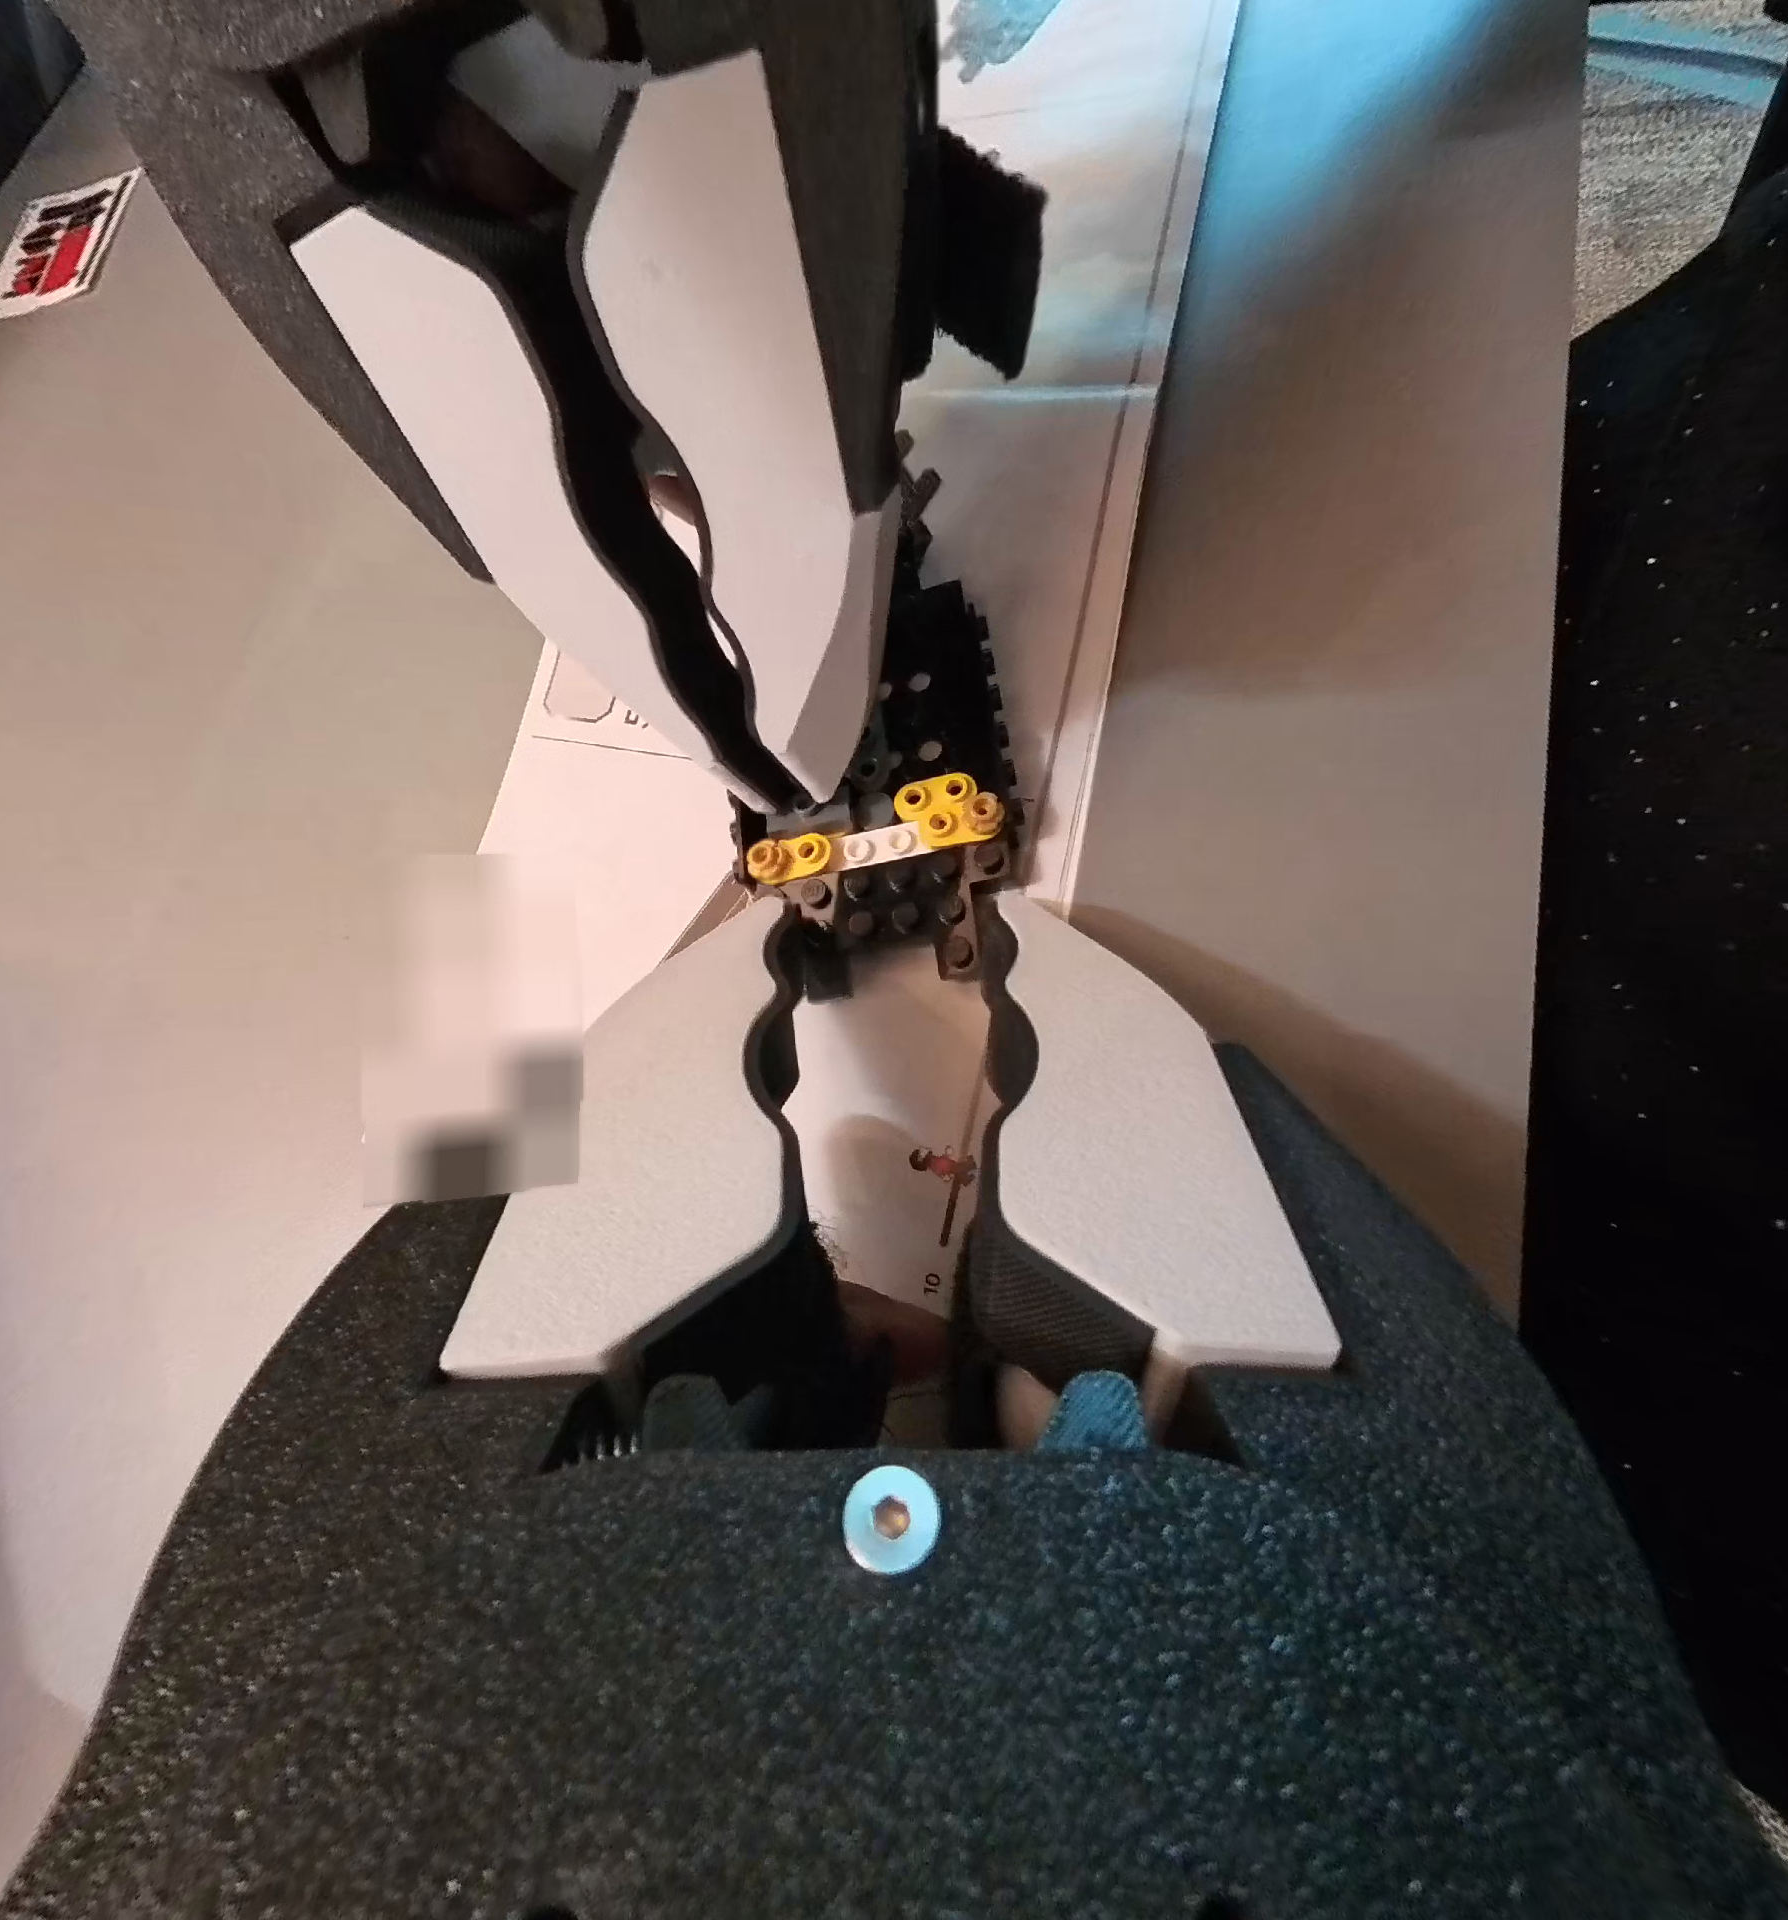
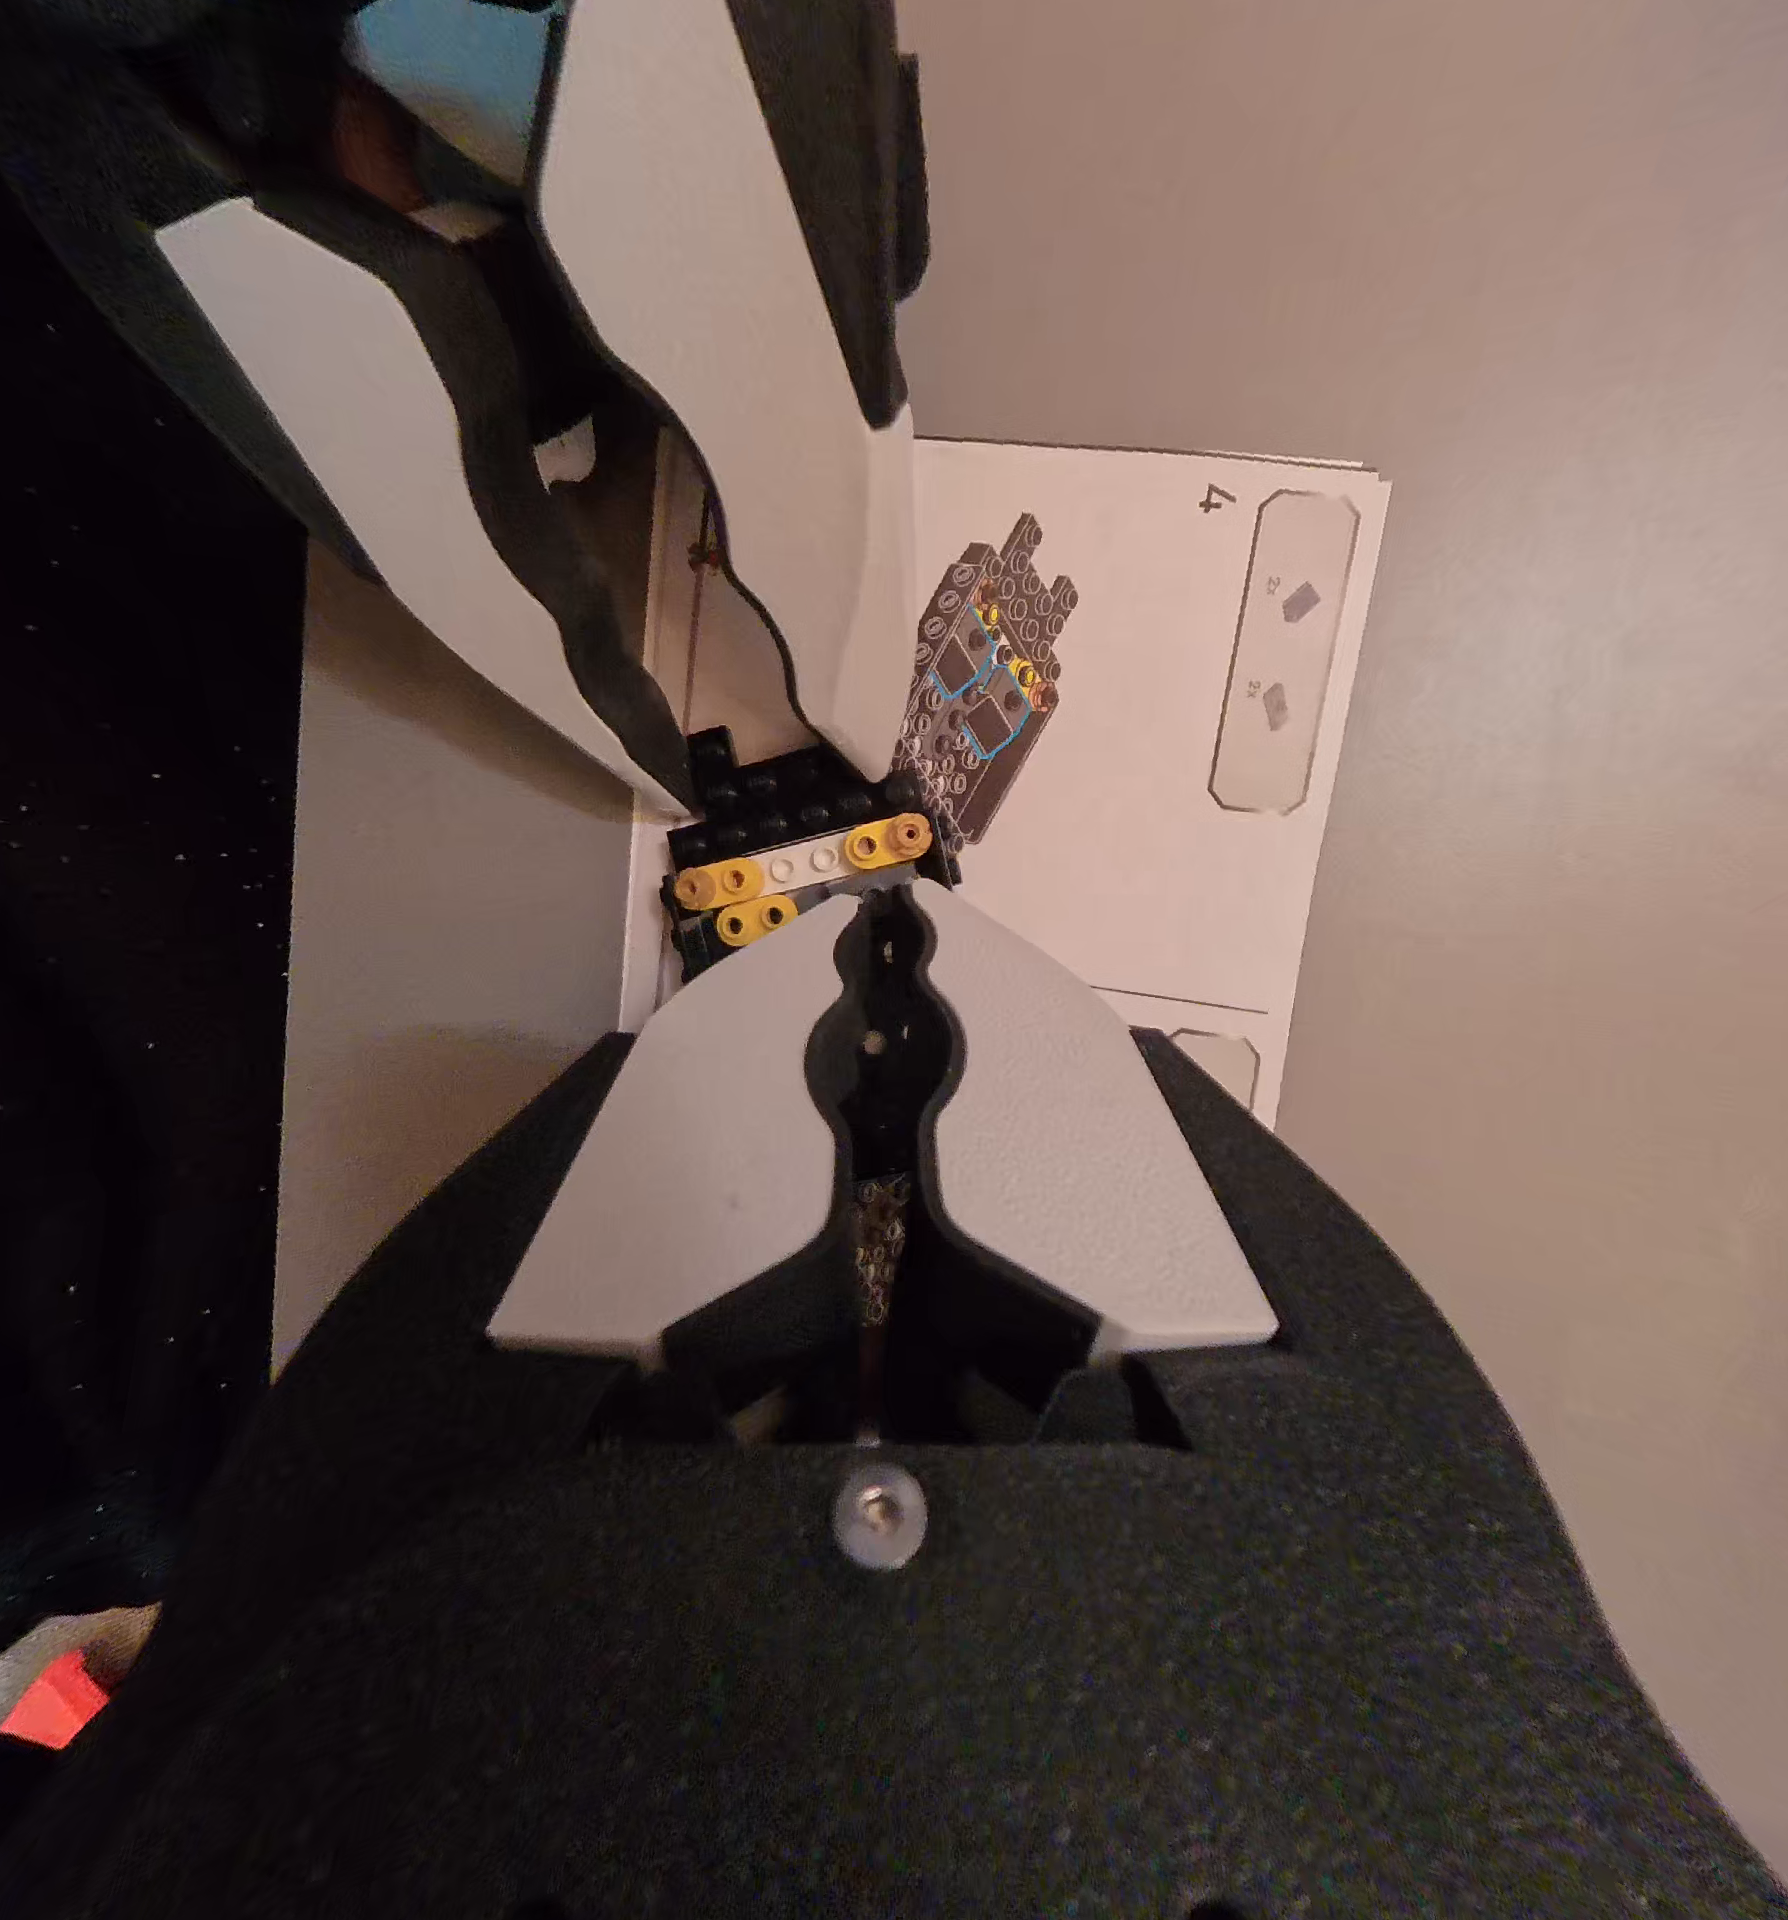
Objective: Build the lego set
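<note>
Black plate assembly [image 1: 895,904] sits on the instruction booklet [image 2: 1129,852], early in the build. On it so far: two yellow plates [image 1: 942,810], a white plate [image 1: 879,847] between them, tan studs on the yellow ends. Left gripper [image 1: 890,935] is clamped across the assembly's near end. Right gripper [image 1: 791,805] is pinched on a small grey piece [image 1: 817,816] at the assembly's yellow row, seemingly being seated. Most of the set seems yet unbuilt.

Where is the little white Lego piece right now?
The white piece lies across the top of the dark Lego model between two yellow plates, at the centre of both wrist views, where the two hand-held grippers meet above the instruction booklet.
</note>
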A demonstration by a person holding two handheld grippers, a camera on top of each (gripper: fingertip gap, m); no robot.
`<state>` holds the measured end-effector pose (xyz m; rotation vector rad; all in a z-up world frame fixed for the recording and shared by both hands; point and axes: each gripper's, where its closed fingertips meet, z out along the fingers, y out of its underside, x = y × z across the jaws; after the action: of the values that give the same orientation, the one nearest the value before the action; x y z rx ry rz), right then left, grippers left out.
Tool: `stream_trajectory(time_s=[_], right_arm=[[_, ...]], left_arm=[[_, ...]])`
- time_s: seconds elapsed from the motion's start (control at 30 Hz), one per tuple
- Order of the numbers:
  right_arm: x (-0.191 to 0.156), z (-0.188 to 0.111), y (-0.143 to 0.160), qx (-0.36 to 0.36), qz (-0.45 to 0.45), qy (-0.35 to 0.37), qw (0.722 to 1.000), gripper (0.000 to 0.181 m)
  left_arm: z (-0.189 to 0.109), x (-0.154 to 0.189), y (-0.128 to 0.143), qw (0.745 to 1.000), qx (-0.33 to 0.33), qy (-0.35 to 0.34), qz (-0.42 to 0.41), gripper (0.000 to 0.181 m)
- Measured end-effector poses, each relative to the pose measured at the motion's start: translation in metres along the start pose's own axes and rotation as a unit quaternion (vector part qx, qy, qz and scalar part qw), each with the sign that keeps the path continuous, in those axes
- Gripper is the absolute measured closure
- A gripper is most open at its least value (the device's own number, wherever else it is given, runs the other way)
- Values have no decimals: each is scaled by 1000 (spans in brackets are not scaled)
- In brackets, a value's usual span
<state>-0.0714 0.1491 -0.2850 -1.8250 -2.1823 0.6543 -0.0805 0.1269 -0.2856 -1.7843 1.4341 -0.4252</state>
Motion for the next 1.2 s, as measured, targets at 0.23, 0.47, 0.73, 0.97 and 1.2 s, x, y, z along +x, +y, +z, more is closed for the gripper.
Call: stream_trajectory(time_s=[0.23,0.47,0.73,0.97,1.2], right_arm=[[0,1,0,-41,-11,31,999,178],[0,2,0,-90,5,43,995,178],[0,2,0,-129,17,65,989,179],[0,3,-1,-165,19,79,983,179],[0,3,-1,-121,42,77,989,179]], left_arm=[[1,0,0,1000,-1,2,-3,150],[1,1,0,1000,0,1,-2,152],[1,1,0,1000,0,1,-2,152],[1,1,0,1000,0,1,-2,152],[1,1,0,1000,0,1,-1,152]])
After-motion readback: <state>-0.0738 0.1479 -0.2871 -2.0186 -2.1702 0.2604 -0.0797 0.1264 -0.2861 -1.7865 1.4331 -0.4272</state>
